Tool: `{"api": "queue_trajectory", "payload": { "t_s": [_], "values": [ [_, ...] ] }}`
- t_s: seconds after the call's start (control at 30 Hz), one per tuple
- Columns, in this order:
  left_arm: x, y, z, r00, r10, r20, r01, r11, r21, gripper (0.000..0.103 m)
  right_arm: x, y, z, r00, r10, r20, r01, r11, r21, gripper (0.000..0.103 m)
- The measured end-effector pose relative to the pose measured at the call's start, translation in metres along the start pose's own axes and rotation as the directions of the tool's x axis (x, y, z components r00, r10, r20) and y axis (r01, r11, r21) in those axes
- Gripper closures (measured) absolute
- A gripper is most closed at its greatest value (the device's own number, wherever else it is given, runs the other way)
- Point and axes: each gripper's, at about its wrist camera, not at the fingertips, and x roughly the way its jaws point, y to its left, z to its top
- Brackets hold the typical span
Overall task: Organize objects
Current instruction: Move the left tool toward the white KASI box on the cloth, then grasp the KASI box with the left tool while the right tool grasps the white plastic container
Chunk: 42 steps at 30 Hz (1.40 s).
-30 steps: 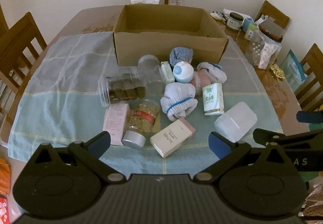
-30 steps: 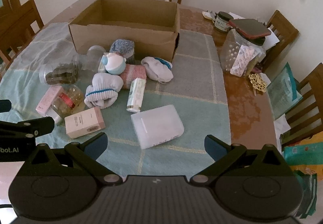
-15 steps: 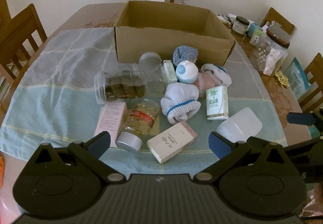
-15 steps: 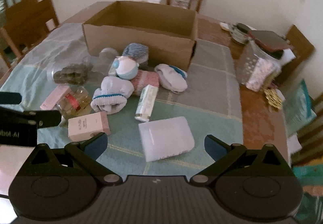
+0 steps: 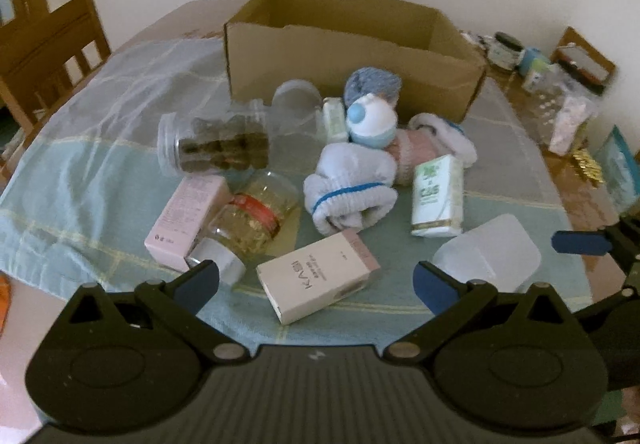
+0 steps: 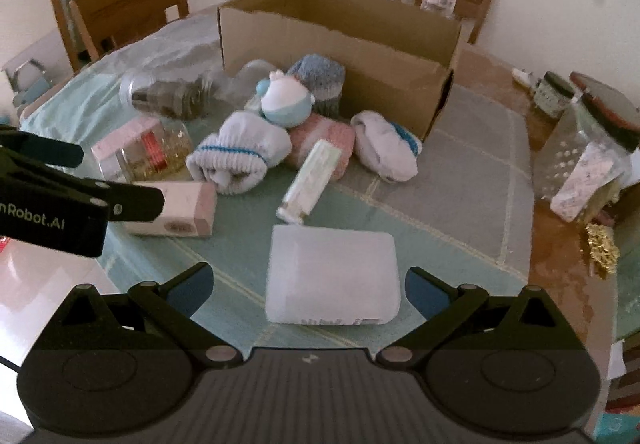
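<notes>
I see an open cardboard box (image 5: 352,55), empty as far as I can tell. Just in front of it lies a heap: rolled socks (image 5: 348,191), a round white-and-blue bottle (image 5: 370,119), toppled clear jars (image 5: 216,143). Farther from the box lie a white carton (image 5: 316,276) and a frosted plastic container (image 6: 332,276), both flat.

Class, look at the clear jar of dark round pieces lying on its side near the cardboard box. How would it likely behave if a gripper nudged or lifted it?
The clear jar lies on its side on the cloth, so a nudge would probably roll it. Its smooth wall may slip between the fingers. It looks only part full, so the contents might shift when it is lifted.
</notes>
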Motion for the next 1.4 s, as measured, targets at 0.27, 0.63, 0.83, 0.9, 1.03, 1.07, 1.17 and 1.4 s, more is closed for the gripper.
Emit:
{"api": "queue_trajectory", "payload": {
  "t_s": [0.27,0.63,0.83,0.9,1.03,1.07,1.17,1.4],
  "values": [
    [0.026,-0.005,-0.011,0.998,0.057,-0.034,-0.06,0.995,-0.079,0.0,0.018,-0.024,-0.005,0.996,0.076,-0.042,-0.076,0.997,0.009,0.0],
    [0.058,-0.014,-0.012,0.991,0.115,-0.063,-0.125,0.973,-0.192,0.0,0.038,-0.036,-0.005,0.985,0.152,-0.077,-0.153,0.988,-0.002,0.0],
    [0.061,-0.013,-0.02,0.984,0.166,-0.069,-0.176,0.969,-0.171,0.001,0.045,-0.033,-0.004,0.984,0.154,-0.09,-0.157,0.987,-0.03,0.0],
    [0.058,-0.014,-0.024,0.983,0.17,-0.066,-0.178,0.972,-0.152,0.001,0.046,-0.034,-0.004,0.984,0.149,-0.1,-0.153,0.988,-0.033,0.0],
    [0.054,-0.021,-0.028,0.983,0.176,-0.056,-0.181,0.978,-0.103,0.001,0.047,-0.04,-0.006,0.984,0.142,-0.106,-0.146,0.989,-0.03,0.0],
    [0.054,-0.022,-0.027,0.983,0.173,-0.055,-0.177,0.979,-0.099,0.001,0.048,-0.041,-0.006,0.983,0.145,-0.11,-0.149,0.989,-0.023,0.0],
    [0.056,-0.025,-0.024,0.988,0.147,-0.052,-0.152,0.982,-0.113,0.003,0.048,-0.041,-0.006,0.984,0.14,-0.115,-0.143,0.989,-0.023,0.0],
    [0.061,-0.026,-0.016,0.99,0.132,-0.054,-0.138,0.984,-0.116,0.013,0.05,-0.037,-0.004,0.985,0.124,-0.117,-0.128,0.991,-0.034,0.0]
  ]
}}
